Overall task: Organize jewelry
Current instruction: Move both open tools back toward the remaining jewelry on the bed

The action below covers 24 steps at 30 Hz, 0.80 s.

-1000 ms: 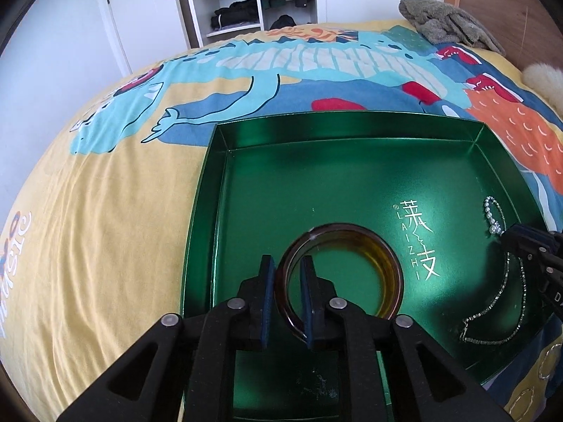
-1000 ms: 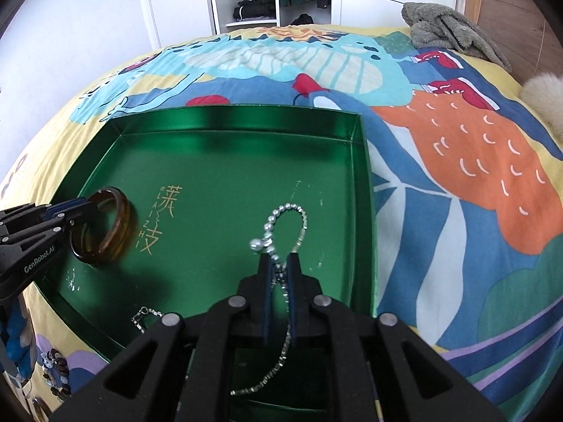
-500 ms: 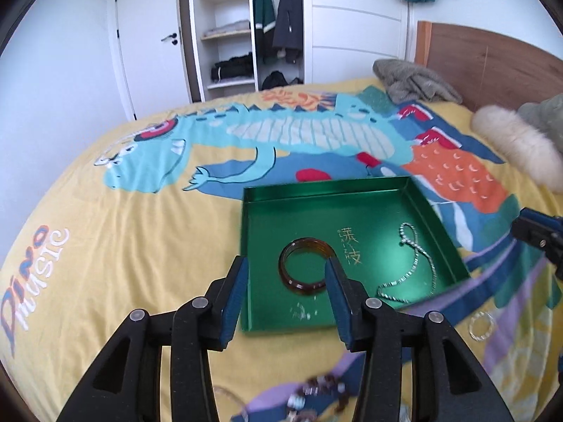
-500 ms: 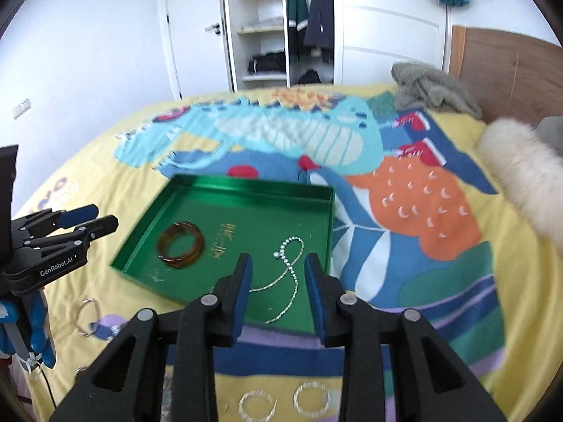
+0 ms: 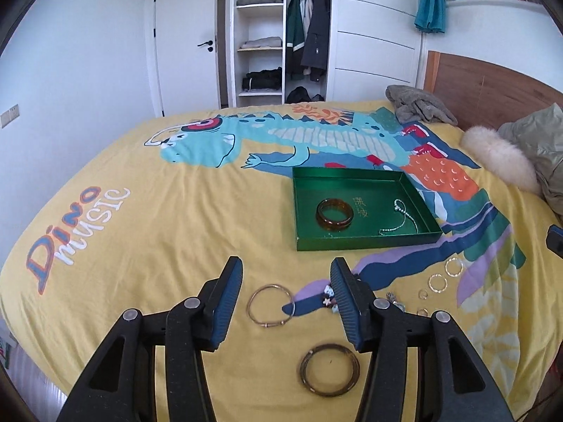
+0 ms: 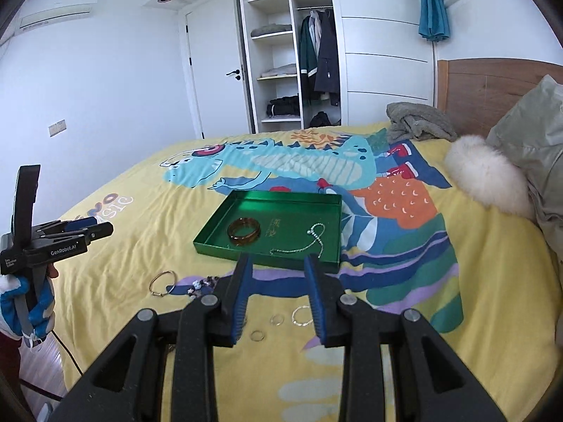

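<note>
A green tray (image 5: 366,244) (image 6: 225,249) lies on the bed and holds an amber bangle (image 5: 334,215) (image 6: 244,231) and a silver chain (image 5: 401,216) (image 6: 309,241). My left gripper (image 5: 286,283) is open and empty, held back above a thin metal bangle (image 5: 269,305) (image 6: 162,282). A dark bangle (image 5: 330,369) lies nearer me. My right gripper (image 6: 279,279) is open and empty above several small silver rings (image 6: 301,315) (image 5: 437,283). A beaded piece (image 5: 329,297) (image 6: 202,283) lies between the bangles and the rings.
The bed has a yellow dinosaur cover (image 5: 158,228). A grey cloth (image 5: 417,105), a white fluffy cushion (image 5: 499,158) and a pale pillow (image 6: 527,140) lie by the wooden headboard. An open wardrobe (image 5: 281,35) stands behind. The left gripper also shows in the right wrist view (image 6: 102,229).
Both grippers let go, the left of the amber bangle and the right of the chain, opened and pulled back and up from the tray. The loose jewelry near the bed edge came into view.
</note>
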Available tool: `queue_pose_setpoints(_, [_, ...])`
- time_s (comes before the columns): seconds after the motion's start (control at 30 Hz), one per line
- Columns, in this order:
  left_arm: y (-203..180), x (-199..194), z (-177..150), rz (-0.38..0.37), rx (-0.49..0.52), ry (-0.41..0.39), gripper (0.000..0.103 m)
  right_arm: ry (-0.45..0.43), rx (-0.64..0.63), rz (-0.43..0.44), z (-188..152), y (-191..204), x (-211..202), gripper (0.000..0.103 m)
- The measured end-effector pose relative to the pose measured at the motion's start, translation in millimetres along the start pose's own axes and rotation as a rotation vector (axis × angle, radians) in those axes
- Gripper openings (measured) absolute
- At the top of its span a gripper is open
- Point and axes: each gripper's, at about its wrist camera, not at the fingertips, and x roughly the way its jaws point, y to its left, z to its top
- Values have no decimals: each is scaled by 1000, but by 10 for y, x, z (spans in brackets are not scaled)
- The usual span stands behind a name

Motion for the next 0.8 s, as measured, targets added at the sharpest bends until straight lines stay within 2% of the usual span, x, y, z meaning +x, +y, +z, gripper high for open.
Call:
queue_pose_setpoints(0.2, [123, -162, -317, 1, -12, 2, 52, -10, -9, 5, -244, 178, -230, 30])
queue_pose_setpoints(0.4, [99, -97, -612, -28, -10, 37, 52, 3, 0, 6, -433, 234, -245, 29])
queue_pose_setpoints(0.67, [30, -56, -774, -28, -37, 42, 52, 19, -8, 3, -650, 283, -183, 30])
queue_pose_setpoints(0.8, [8, -106, -828, -5, -35, 31, 58, 36, -22, -3, -732, 335, -123, 30])
